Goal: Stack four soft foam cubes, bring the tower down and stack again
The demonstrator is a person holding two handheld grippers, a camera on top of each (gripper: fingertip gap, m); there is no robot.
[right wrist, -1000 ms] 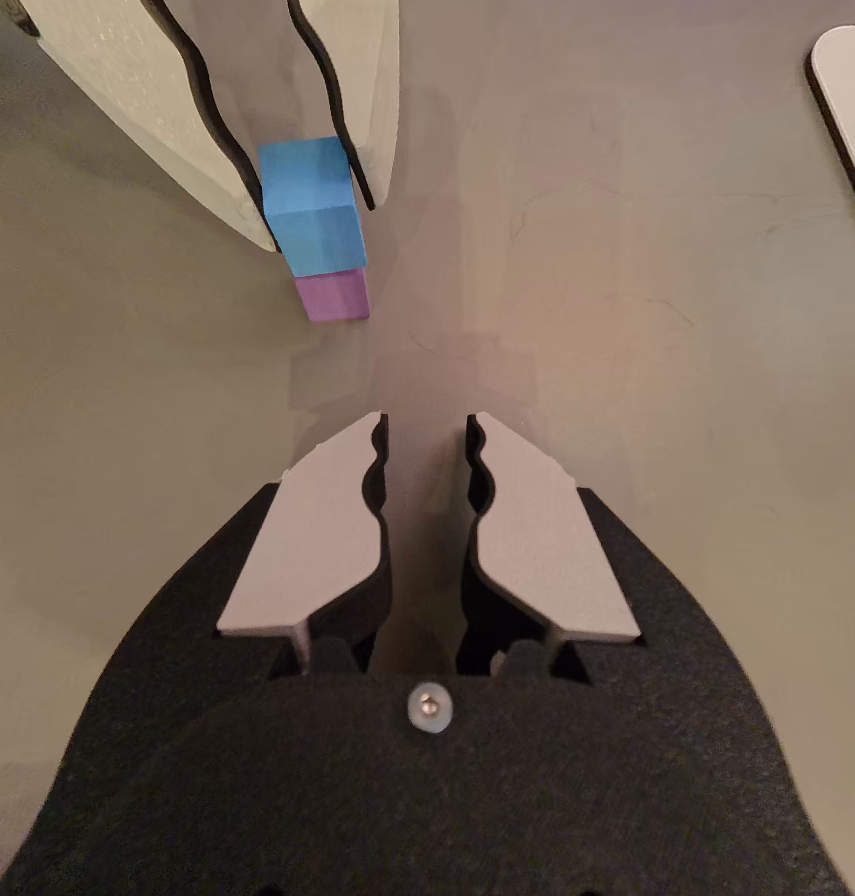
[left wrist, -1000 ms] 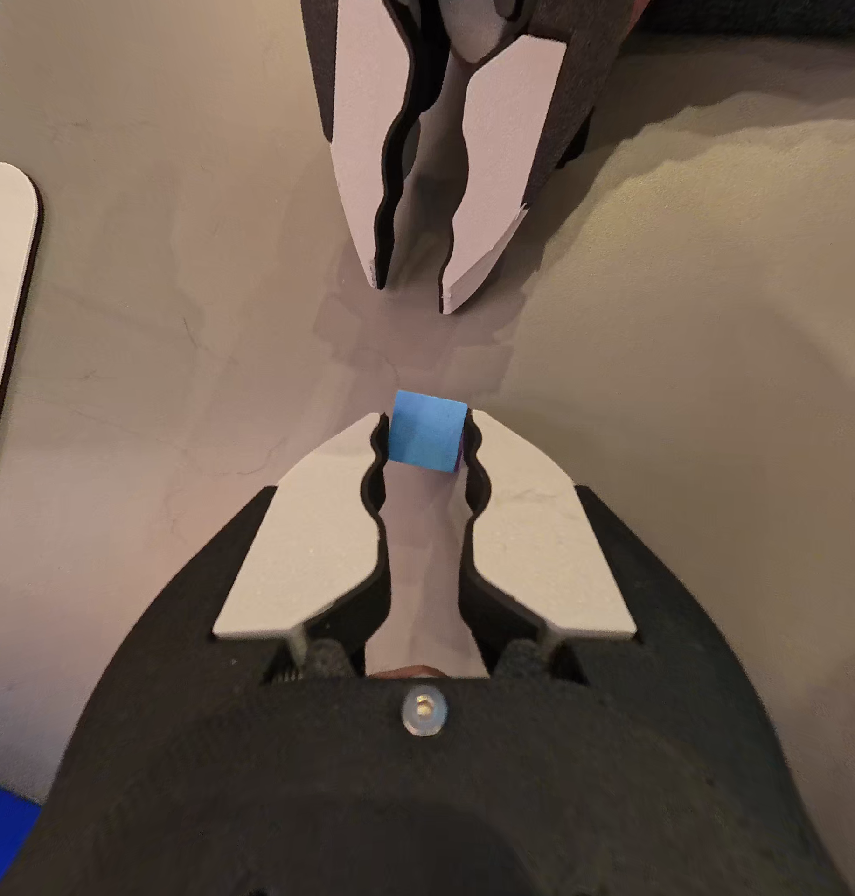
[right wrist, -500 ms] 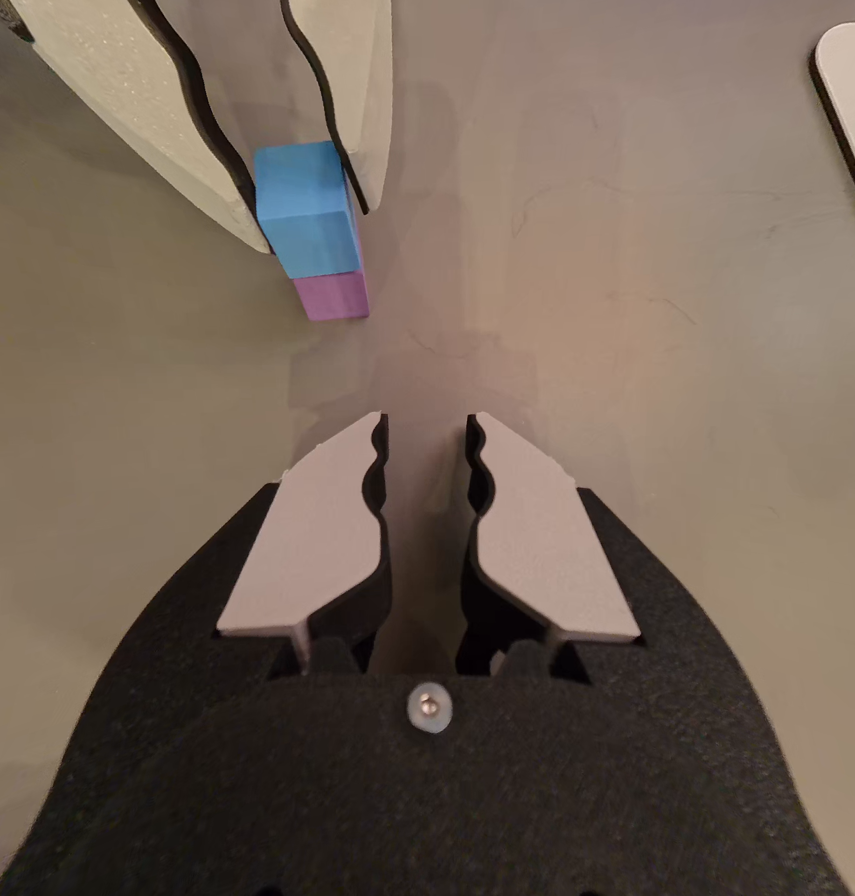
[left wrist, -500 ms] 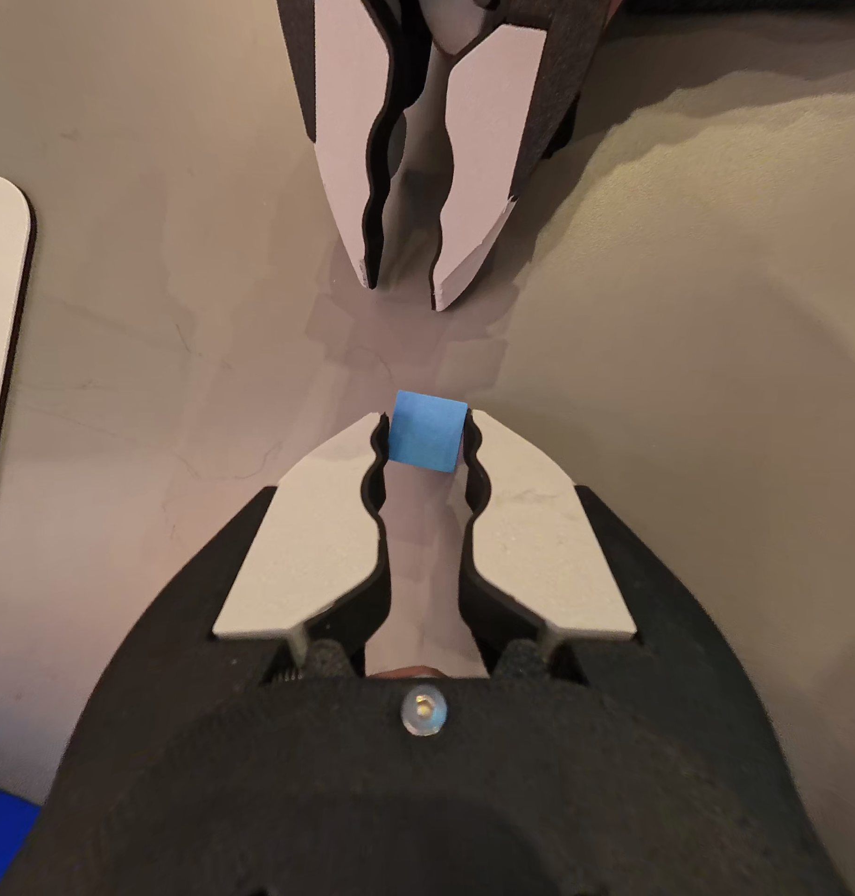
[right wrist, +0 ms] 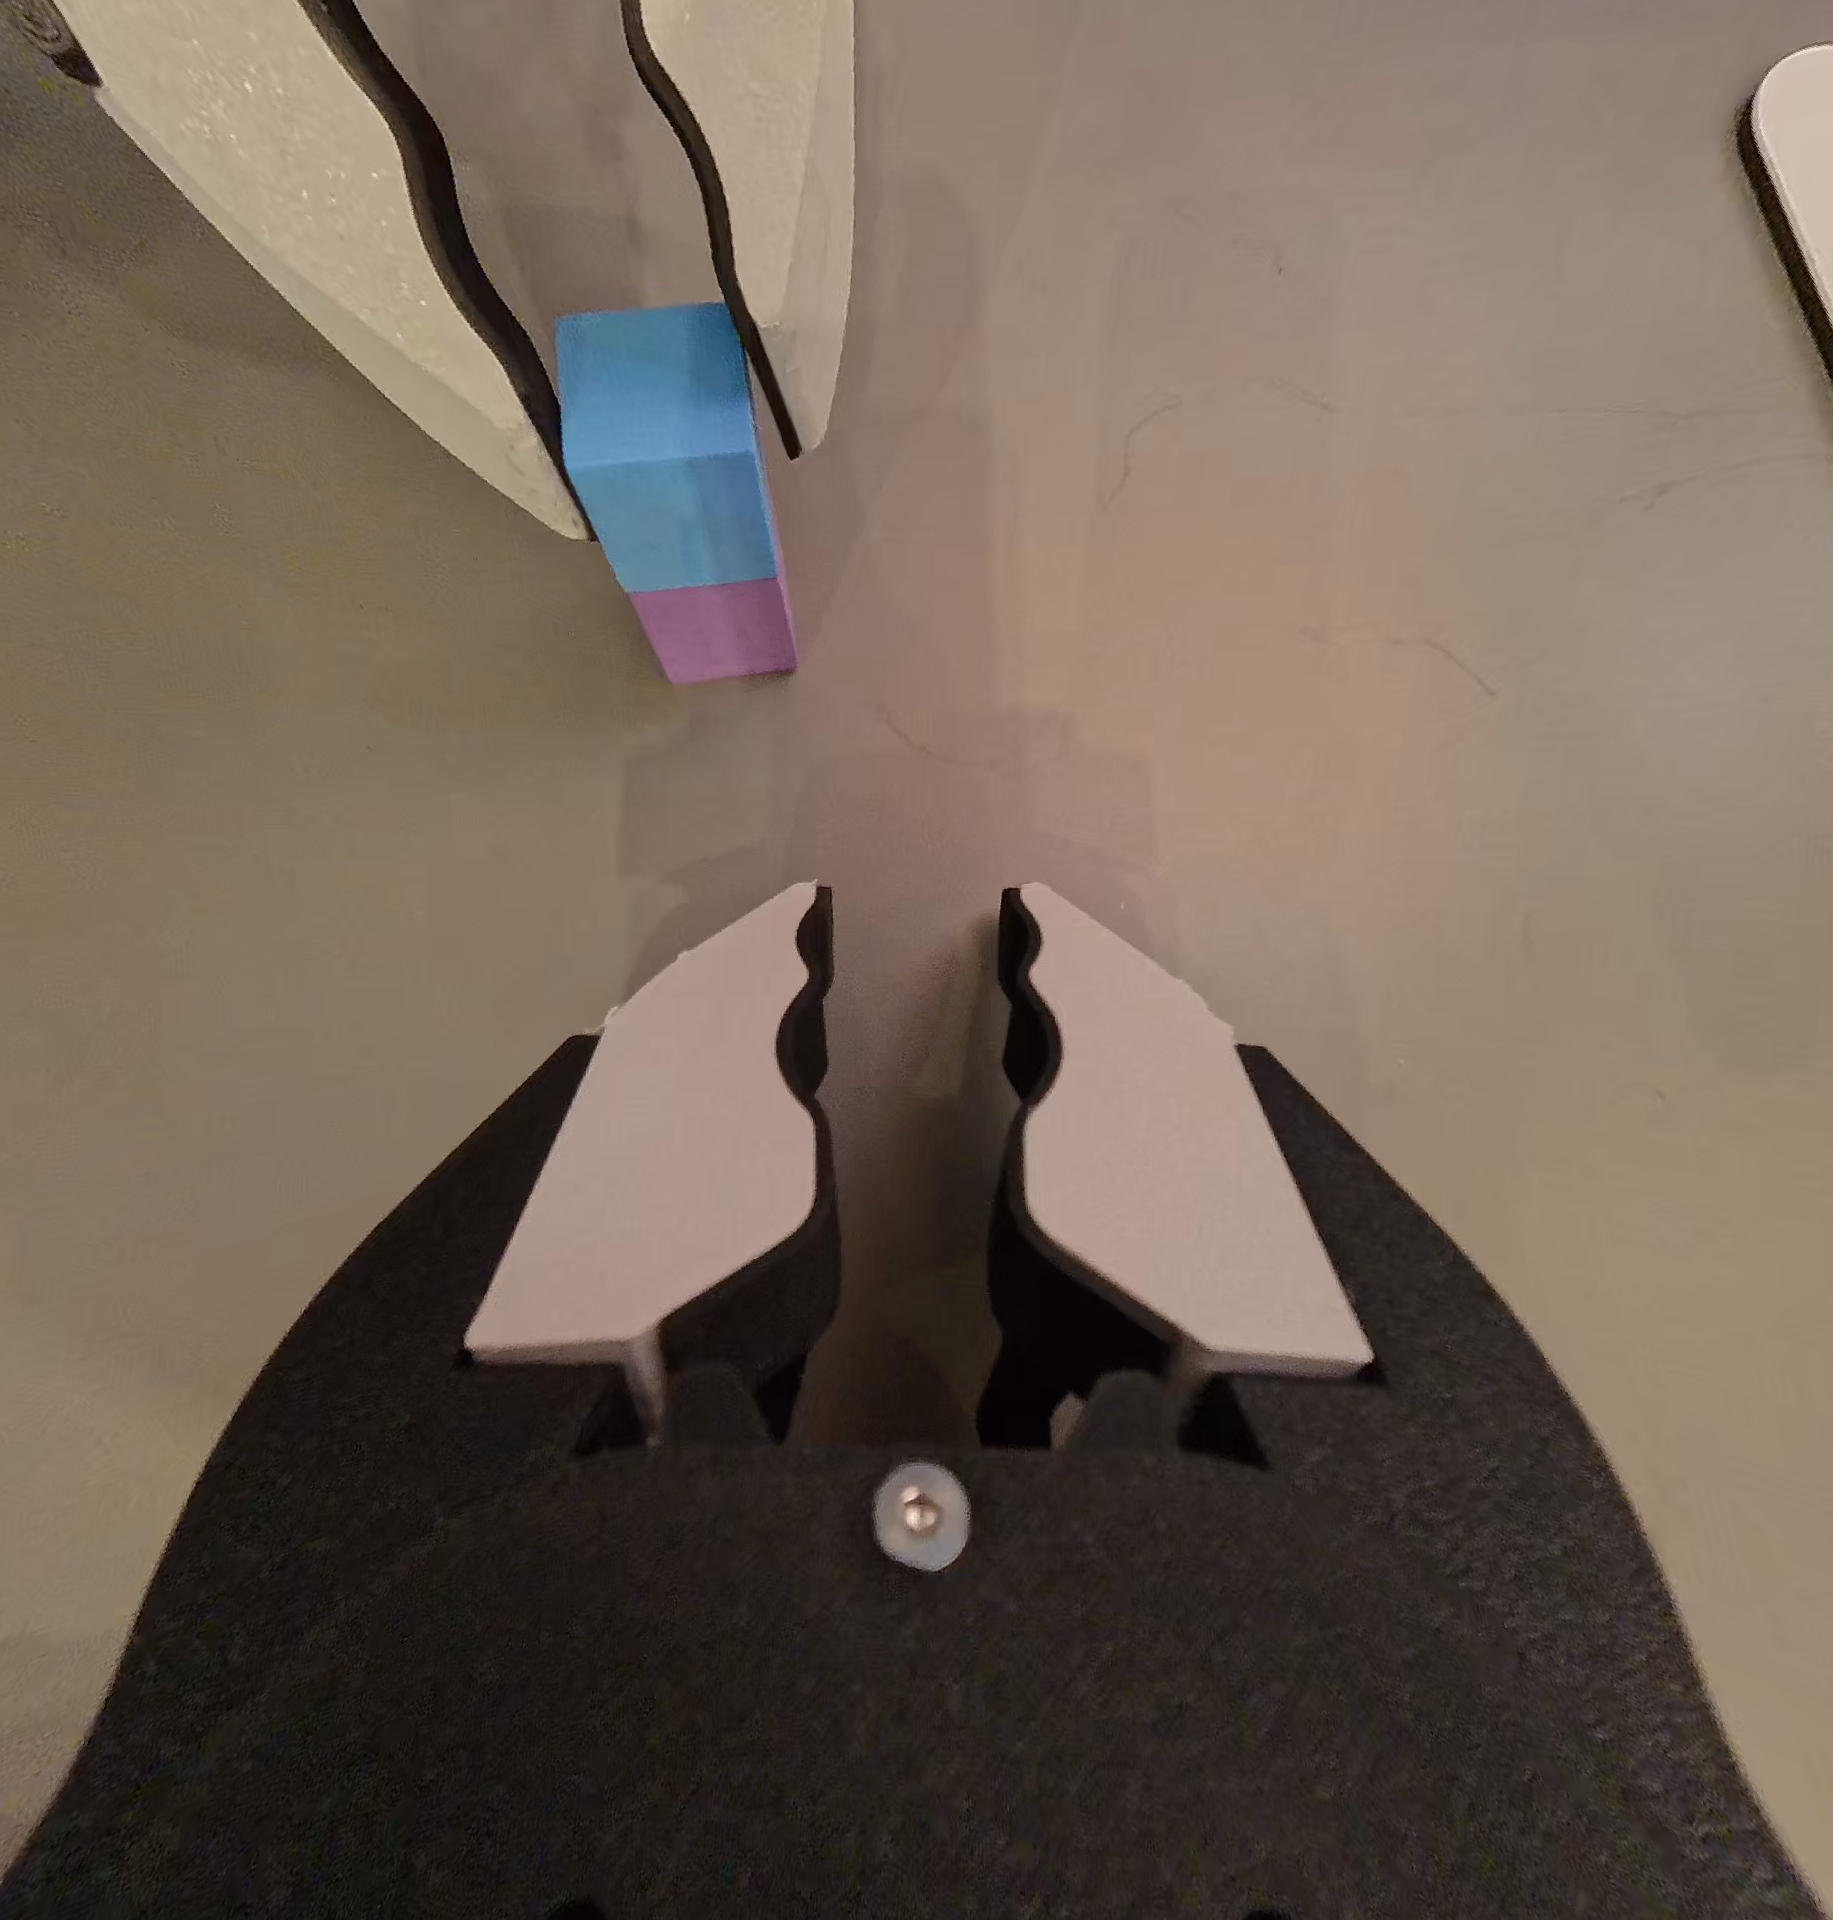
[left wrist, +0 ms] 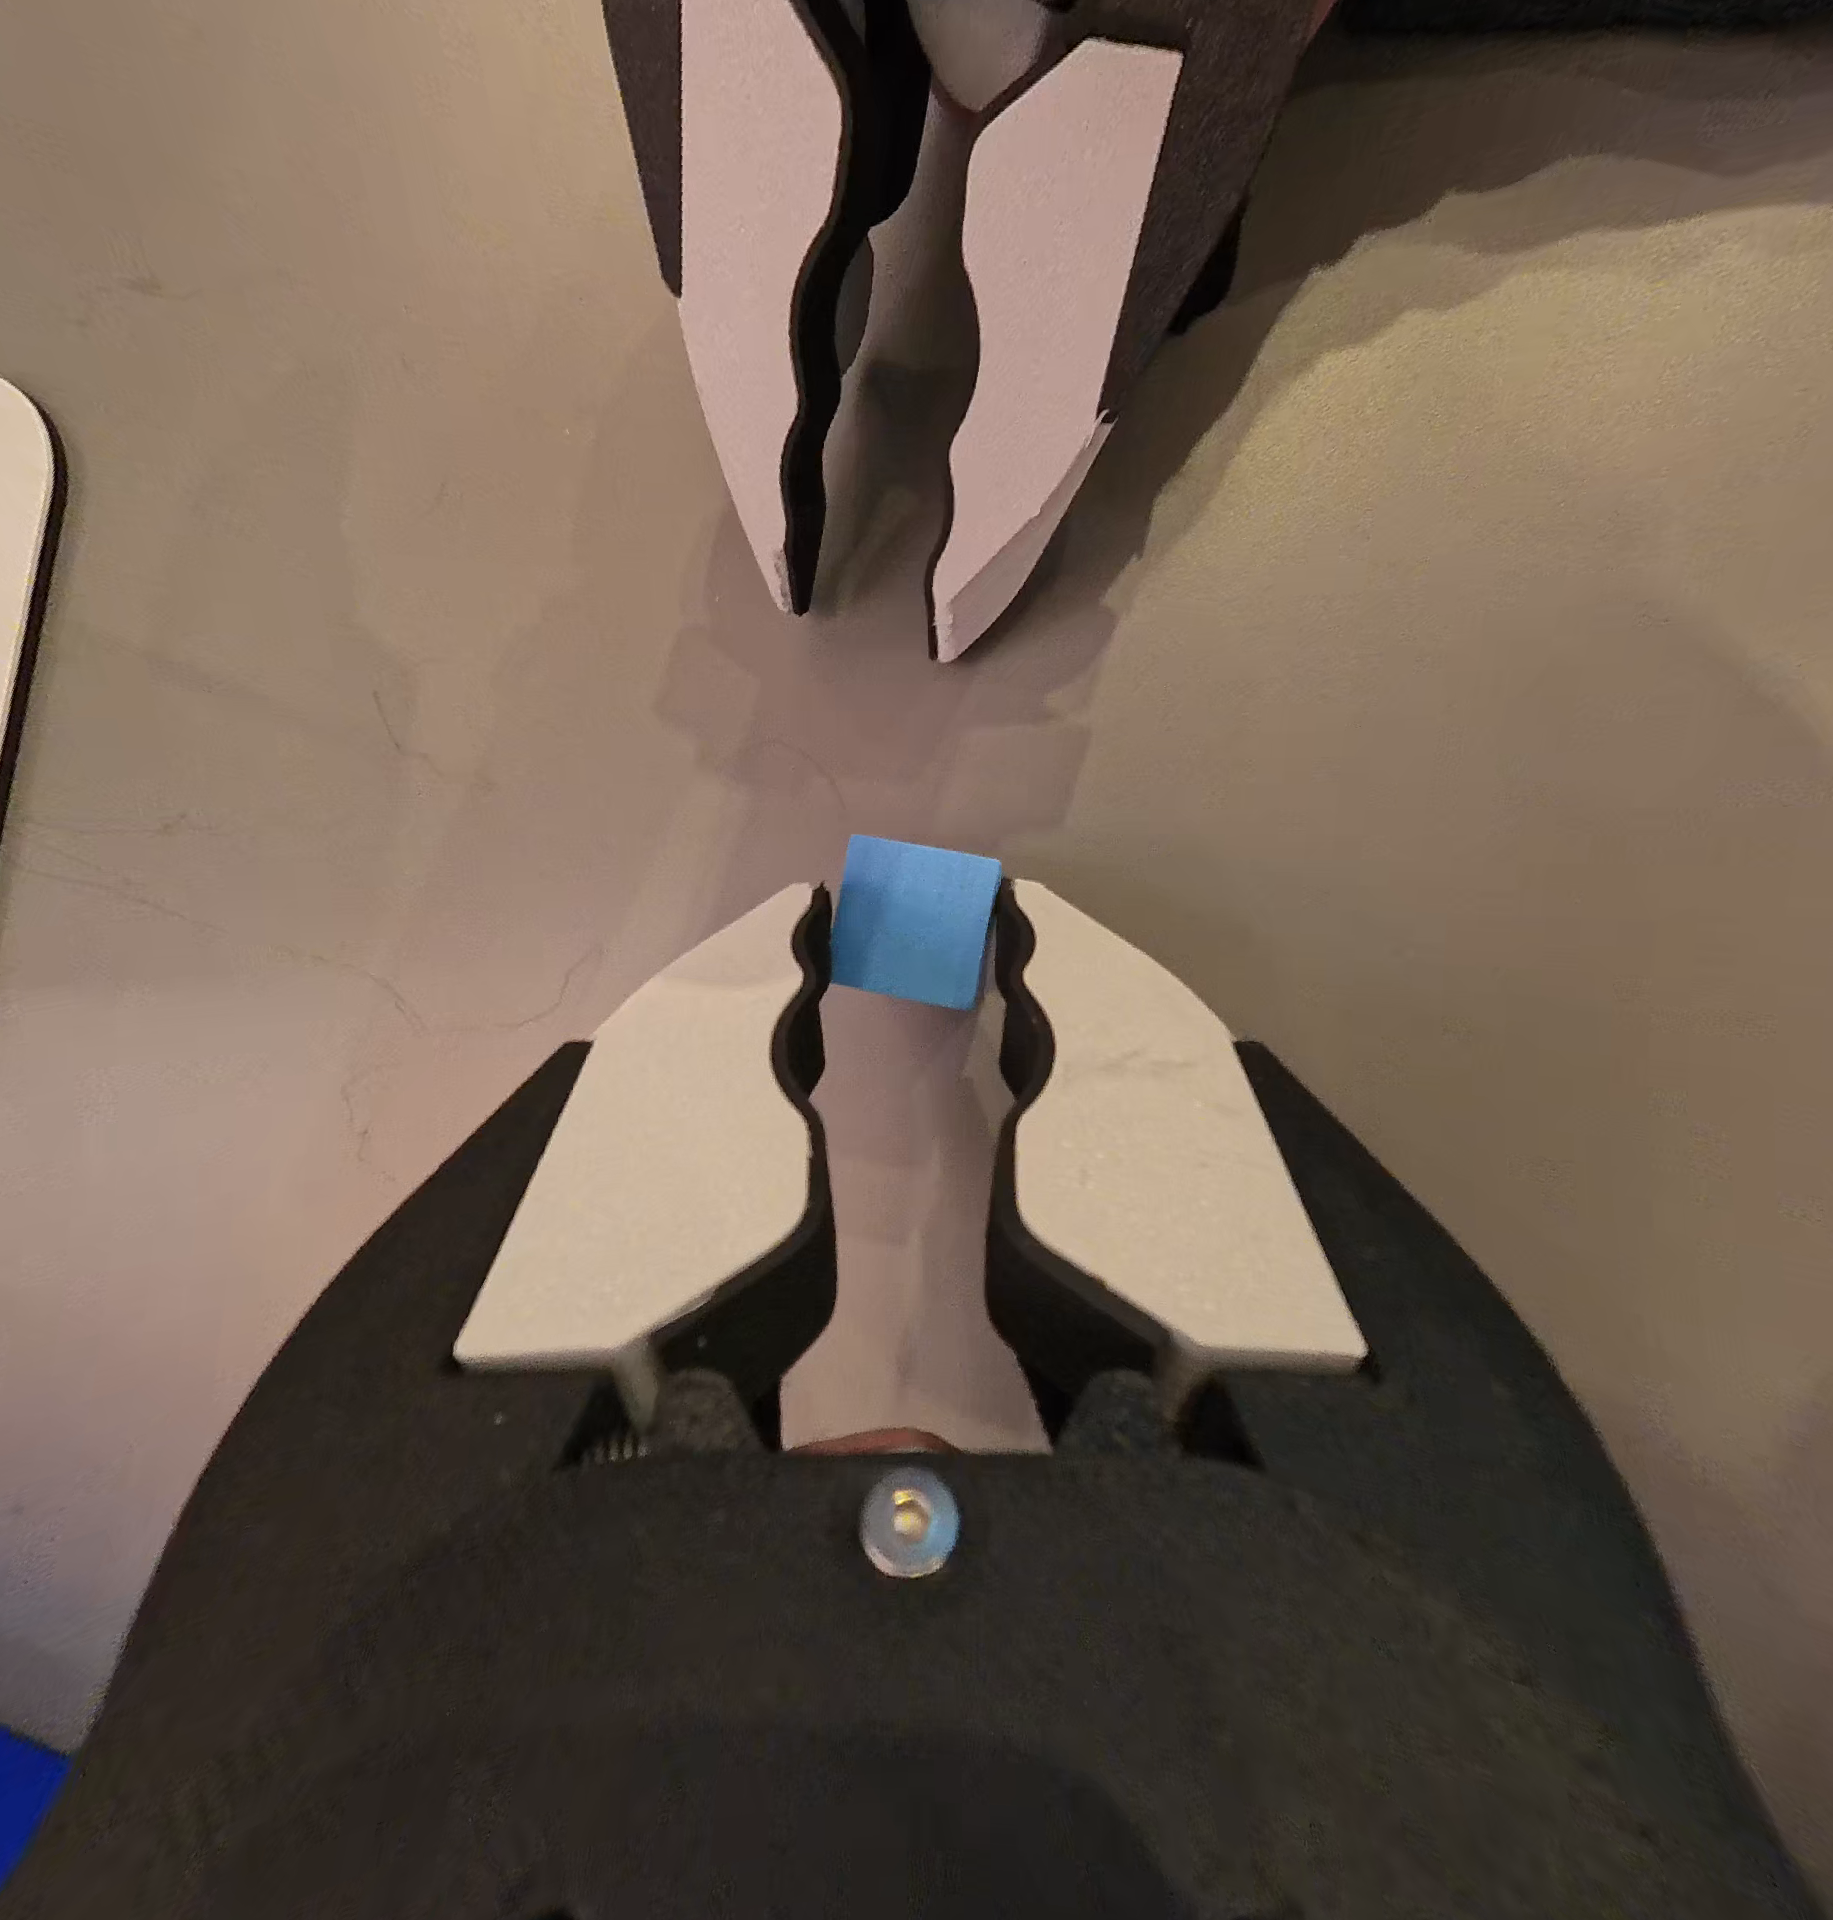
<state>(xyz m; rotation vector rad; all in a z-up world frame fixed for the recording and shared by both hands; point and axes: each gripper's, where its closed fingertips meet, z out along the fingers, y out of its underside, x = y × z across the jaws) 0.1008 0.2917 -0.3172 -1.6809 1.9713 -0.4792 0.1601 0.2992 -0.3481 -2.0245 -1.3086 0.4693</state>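
So my left claw (left wrist: 914,894) is clamped on the blue foam cube (left wrist: 912,923), both pads pressing its sides, and it's sitting right on top of the purple cube (right wrist: 725,632) on the grey table (right wrist: 1307,623). My right claw (right wrist: 914,896) hangs nearby with its fingers apart, gripping nothing.

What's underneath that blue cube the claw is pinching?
A purple foam cube sits right under the blue cube, standing on the table. The left claw grips the blue one. Their touching faces are hidden.
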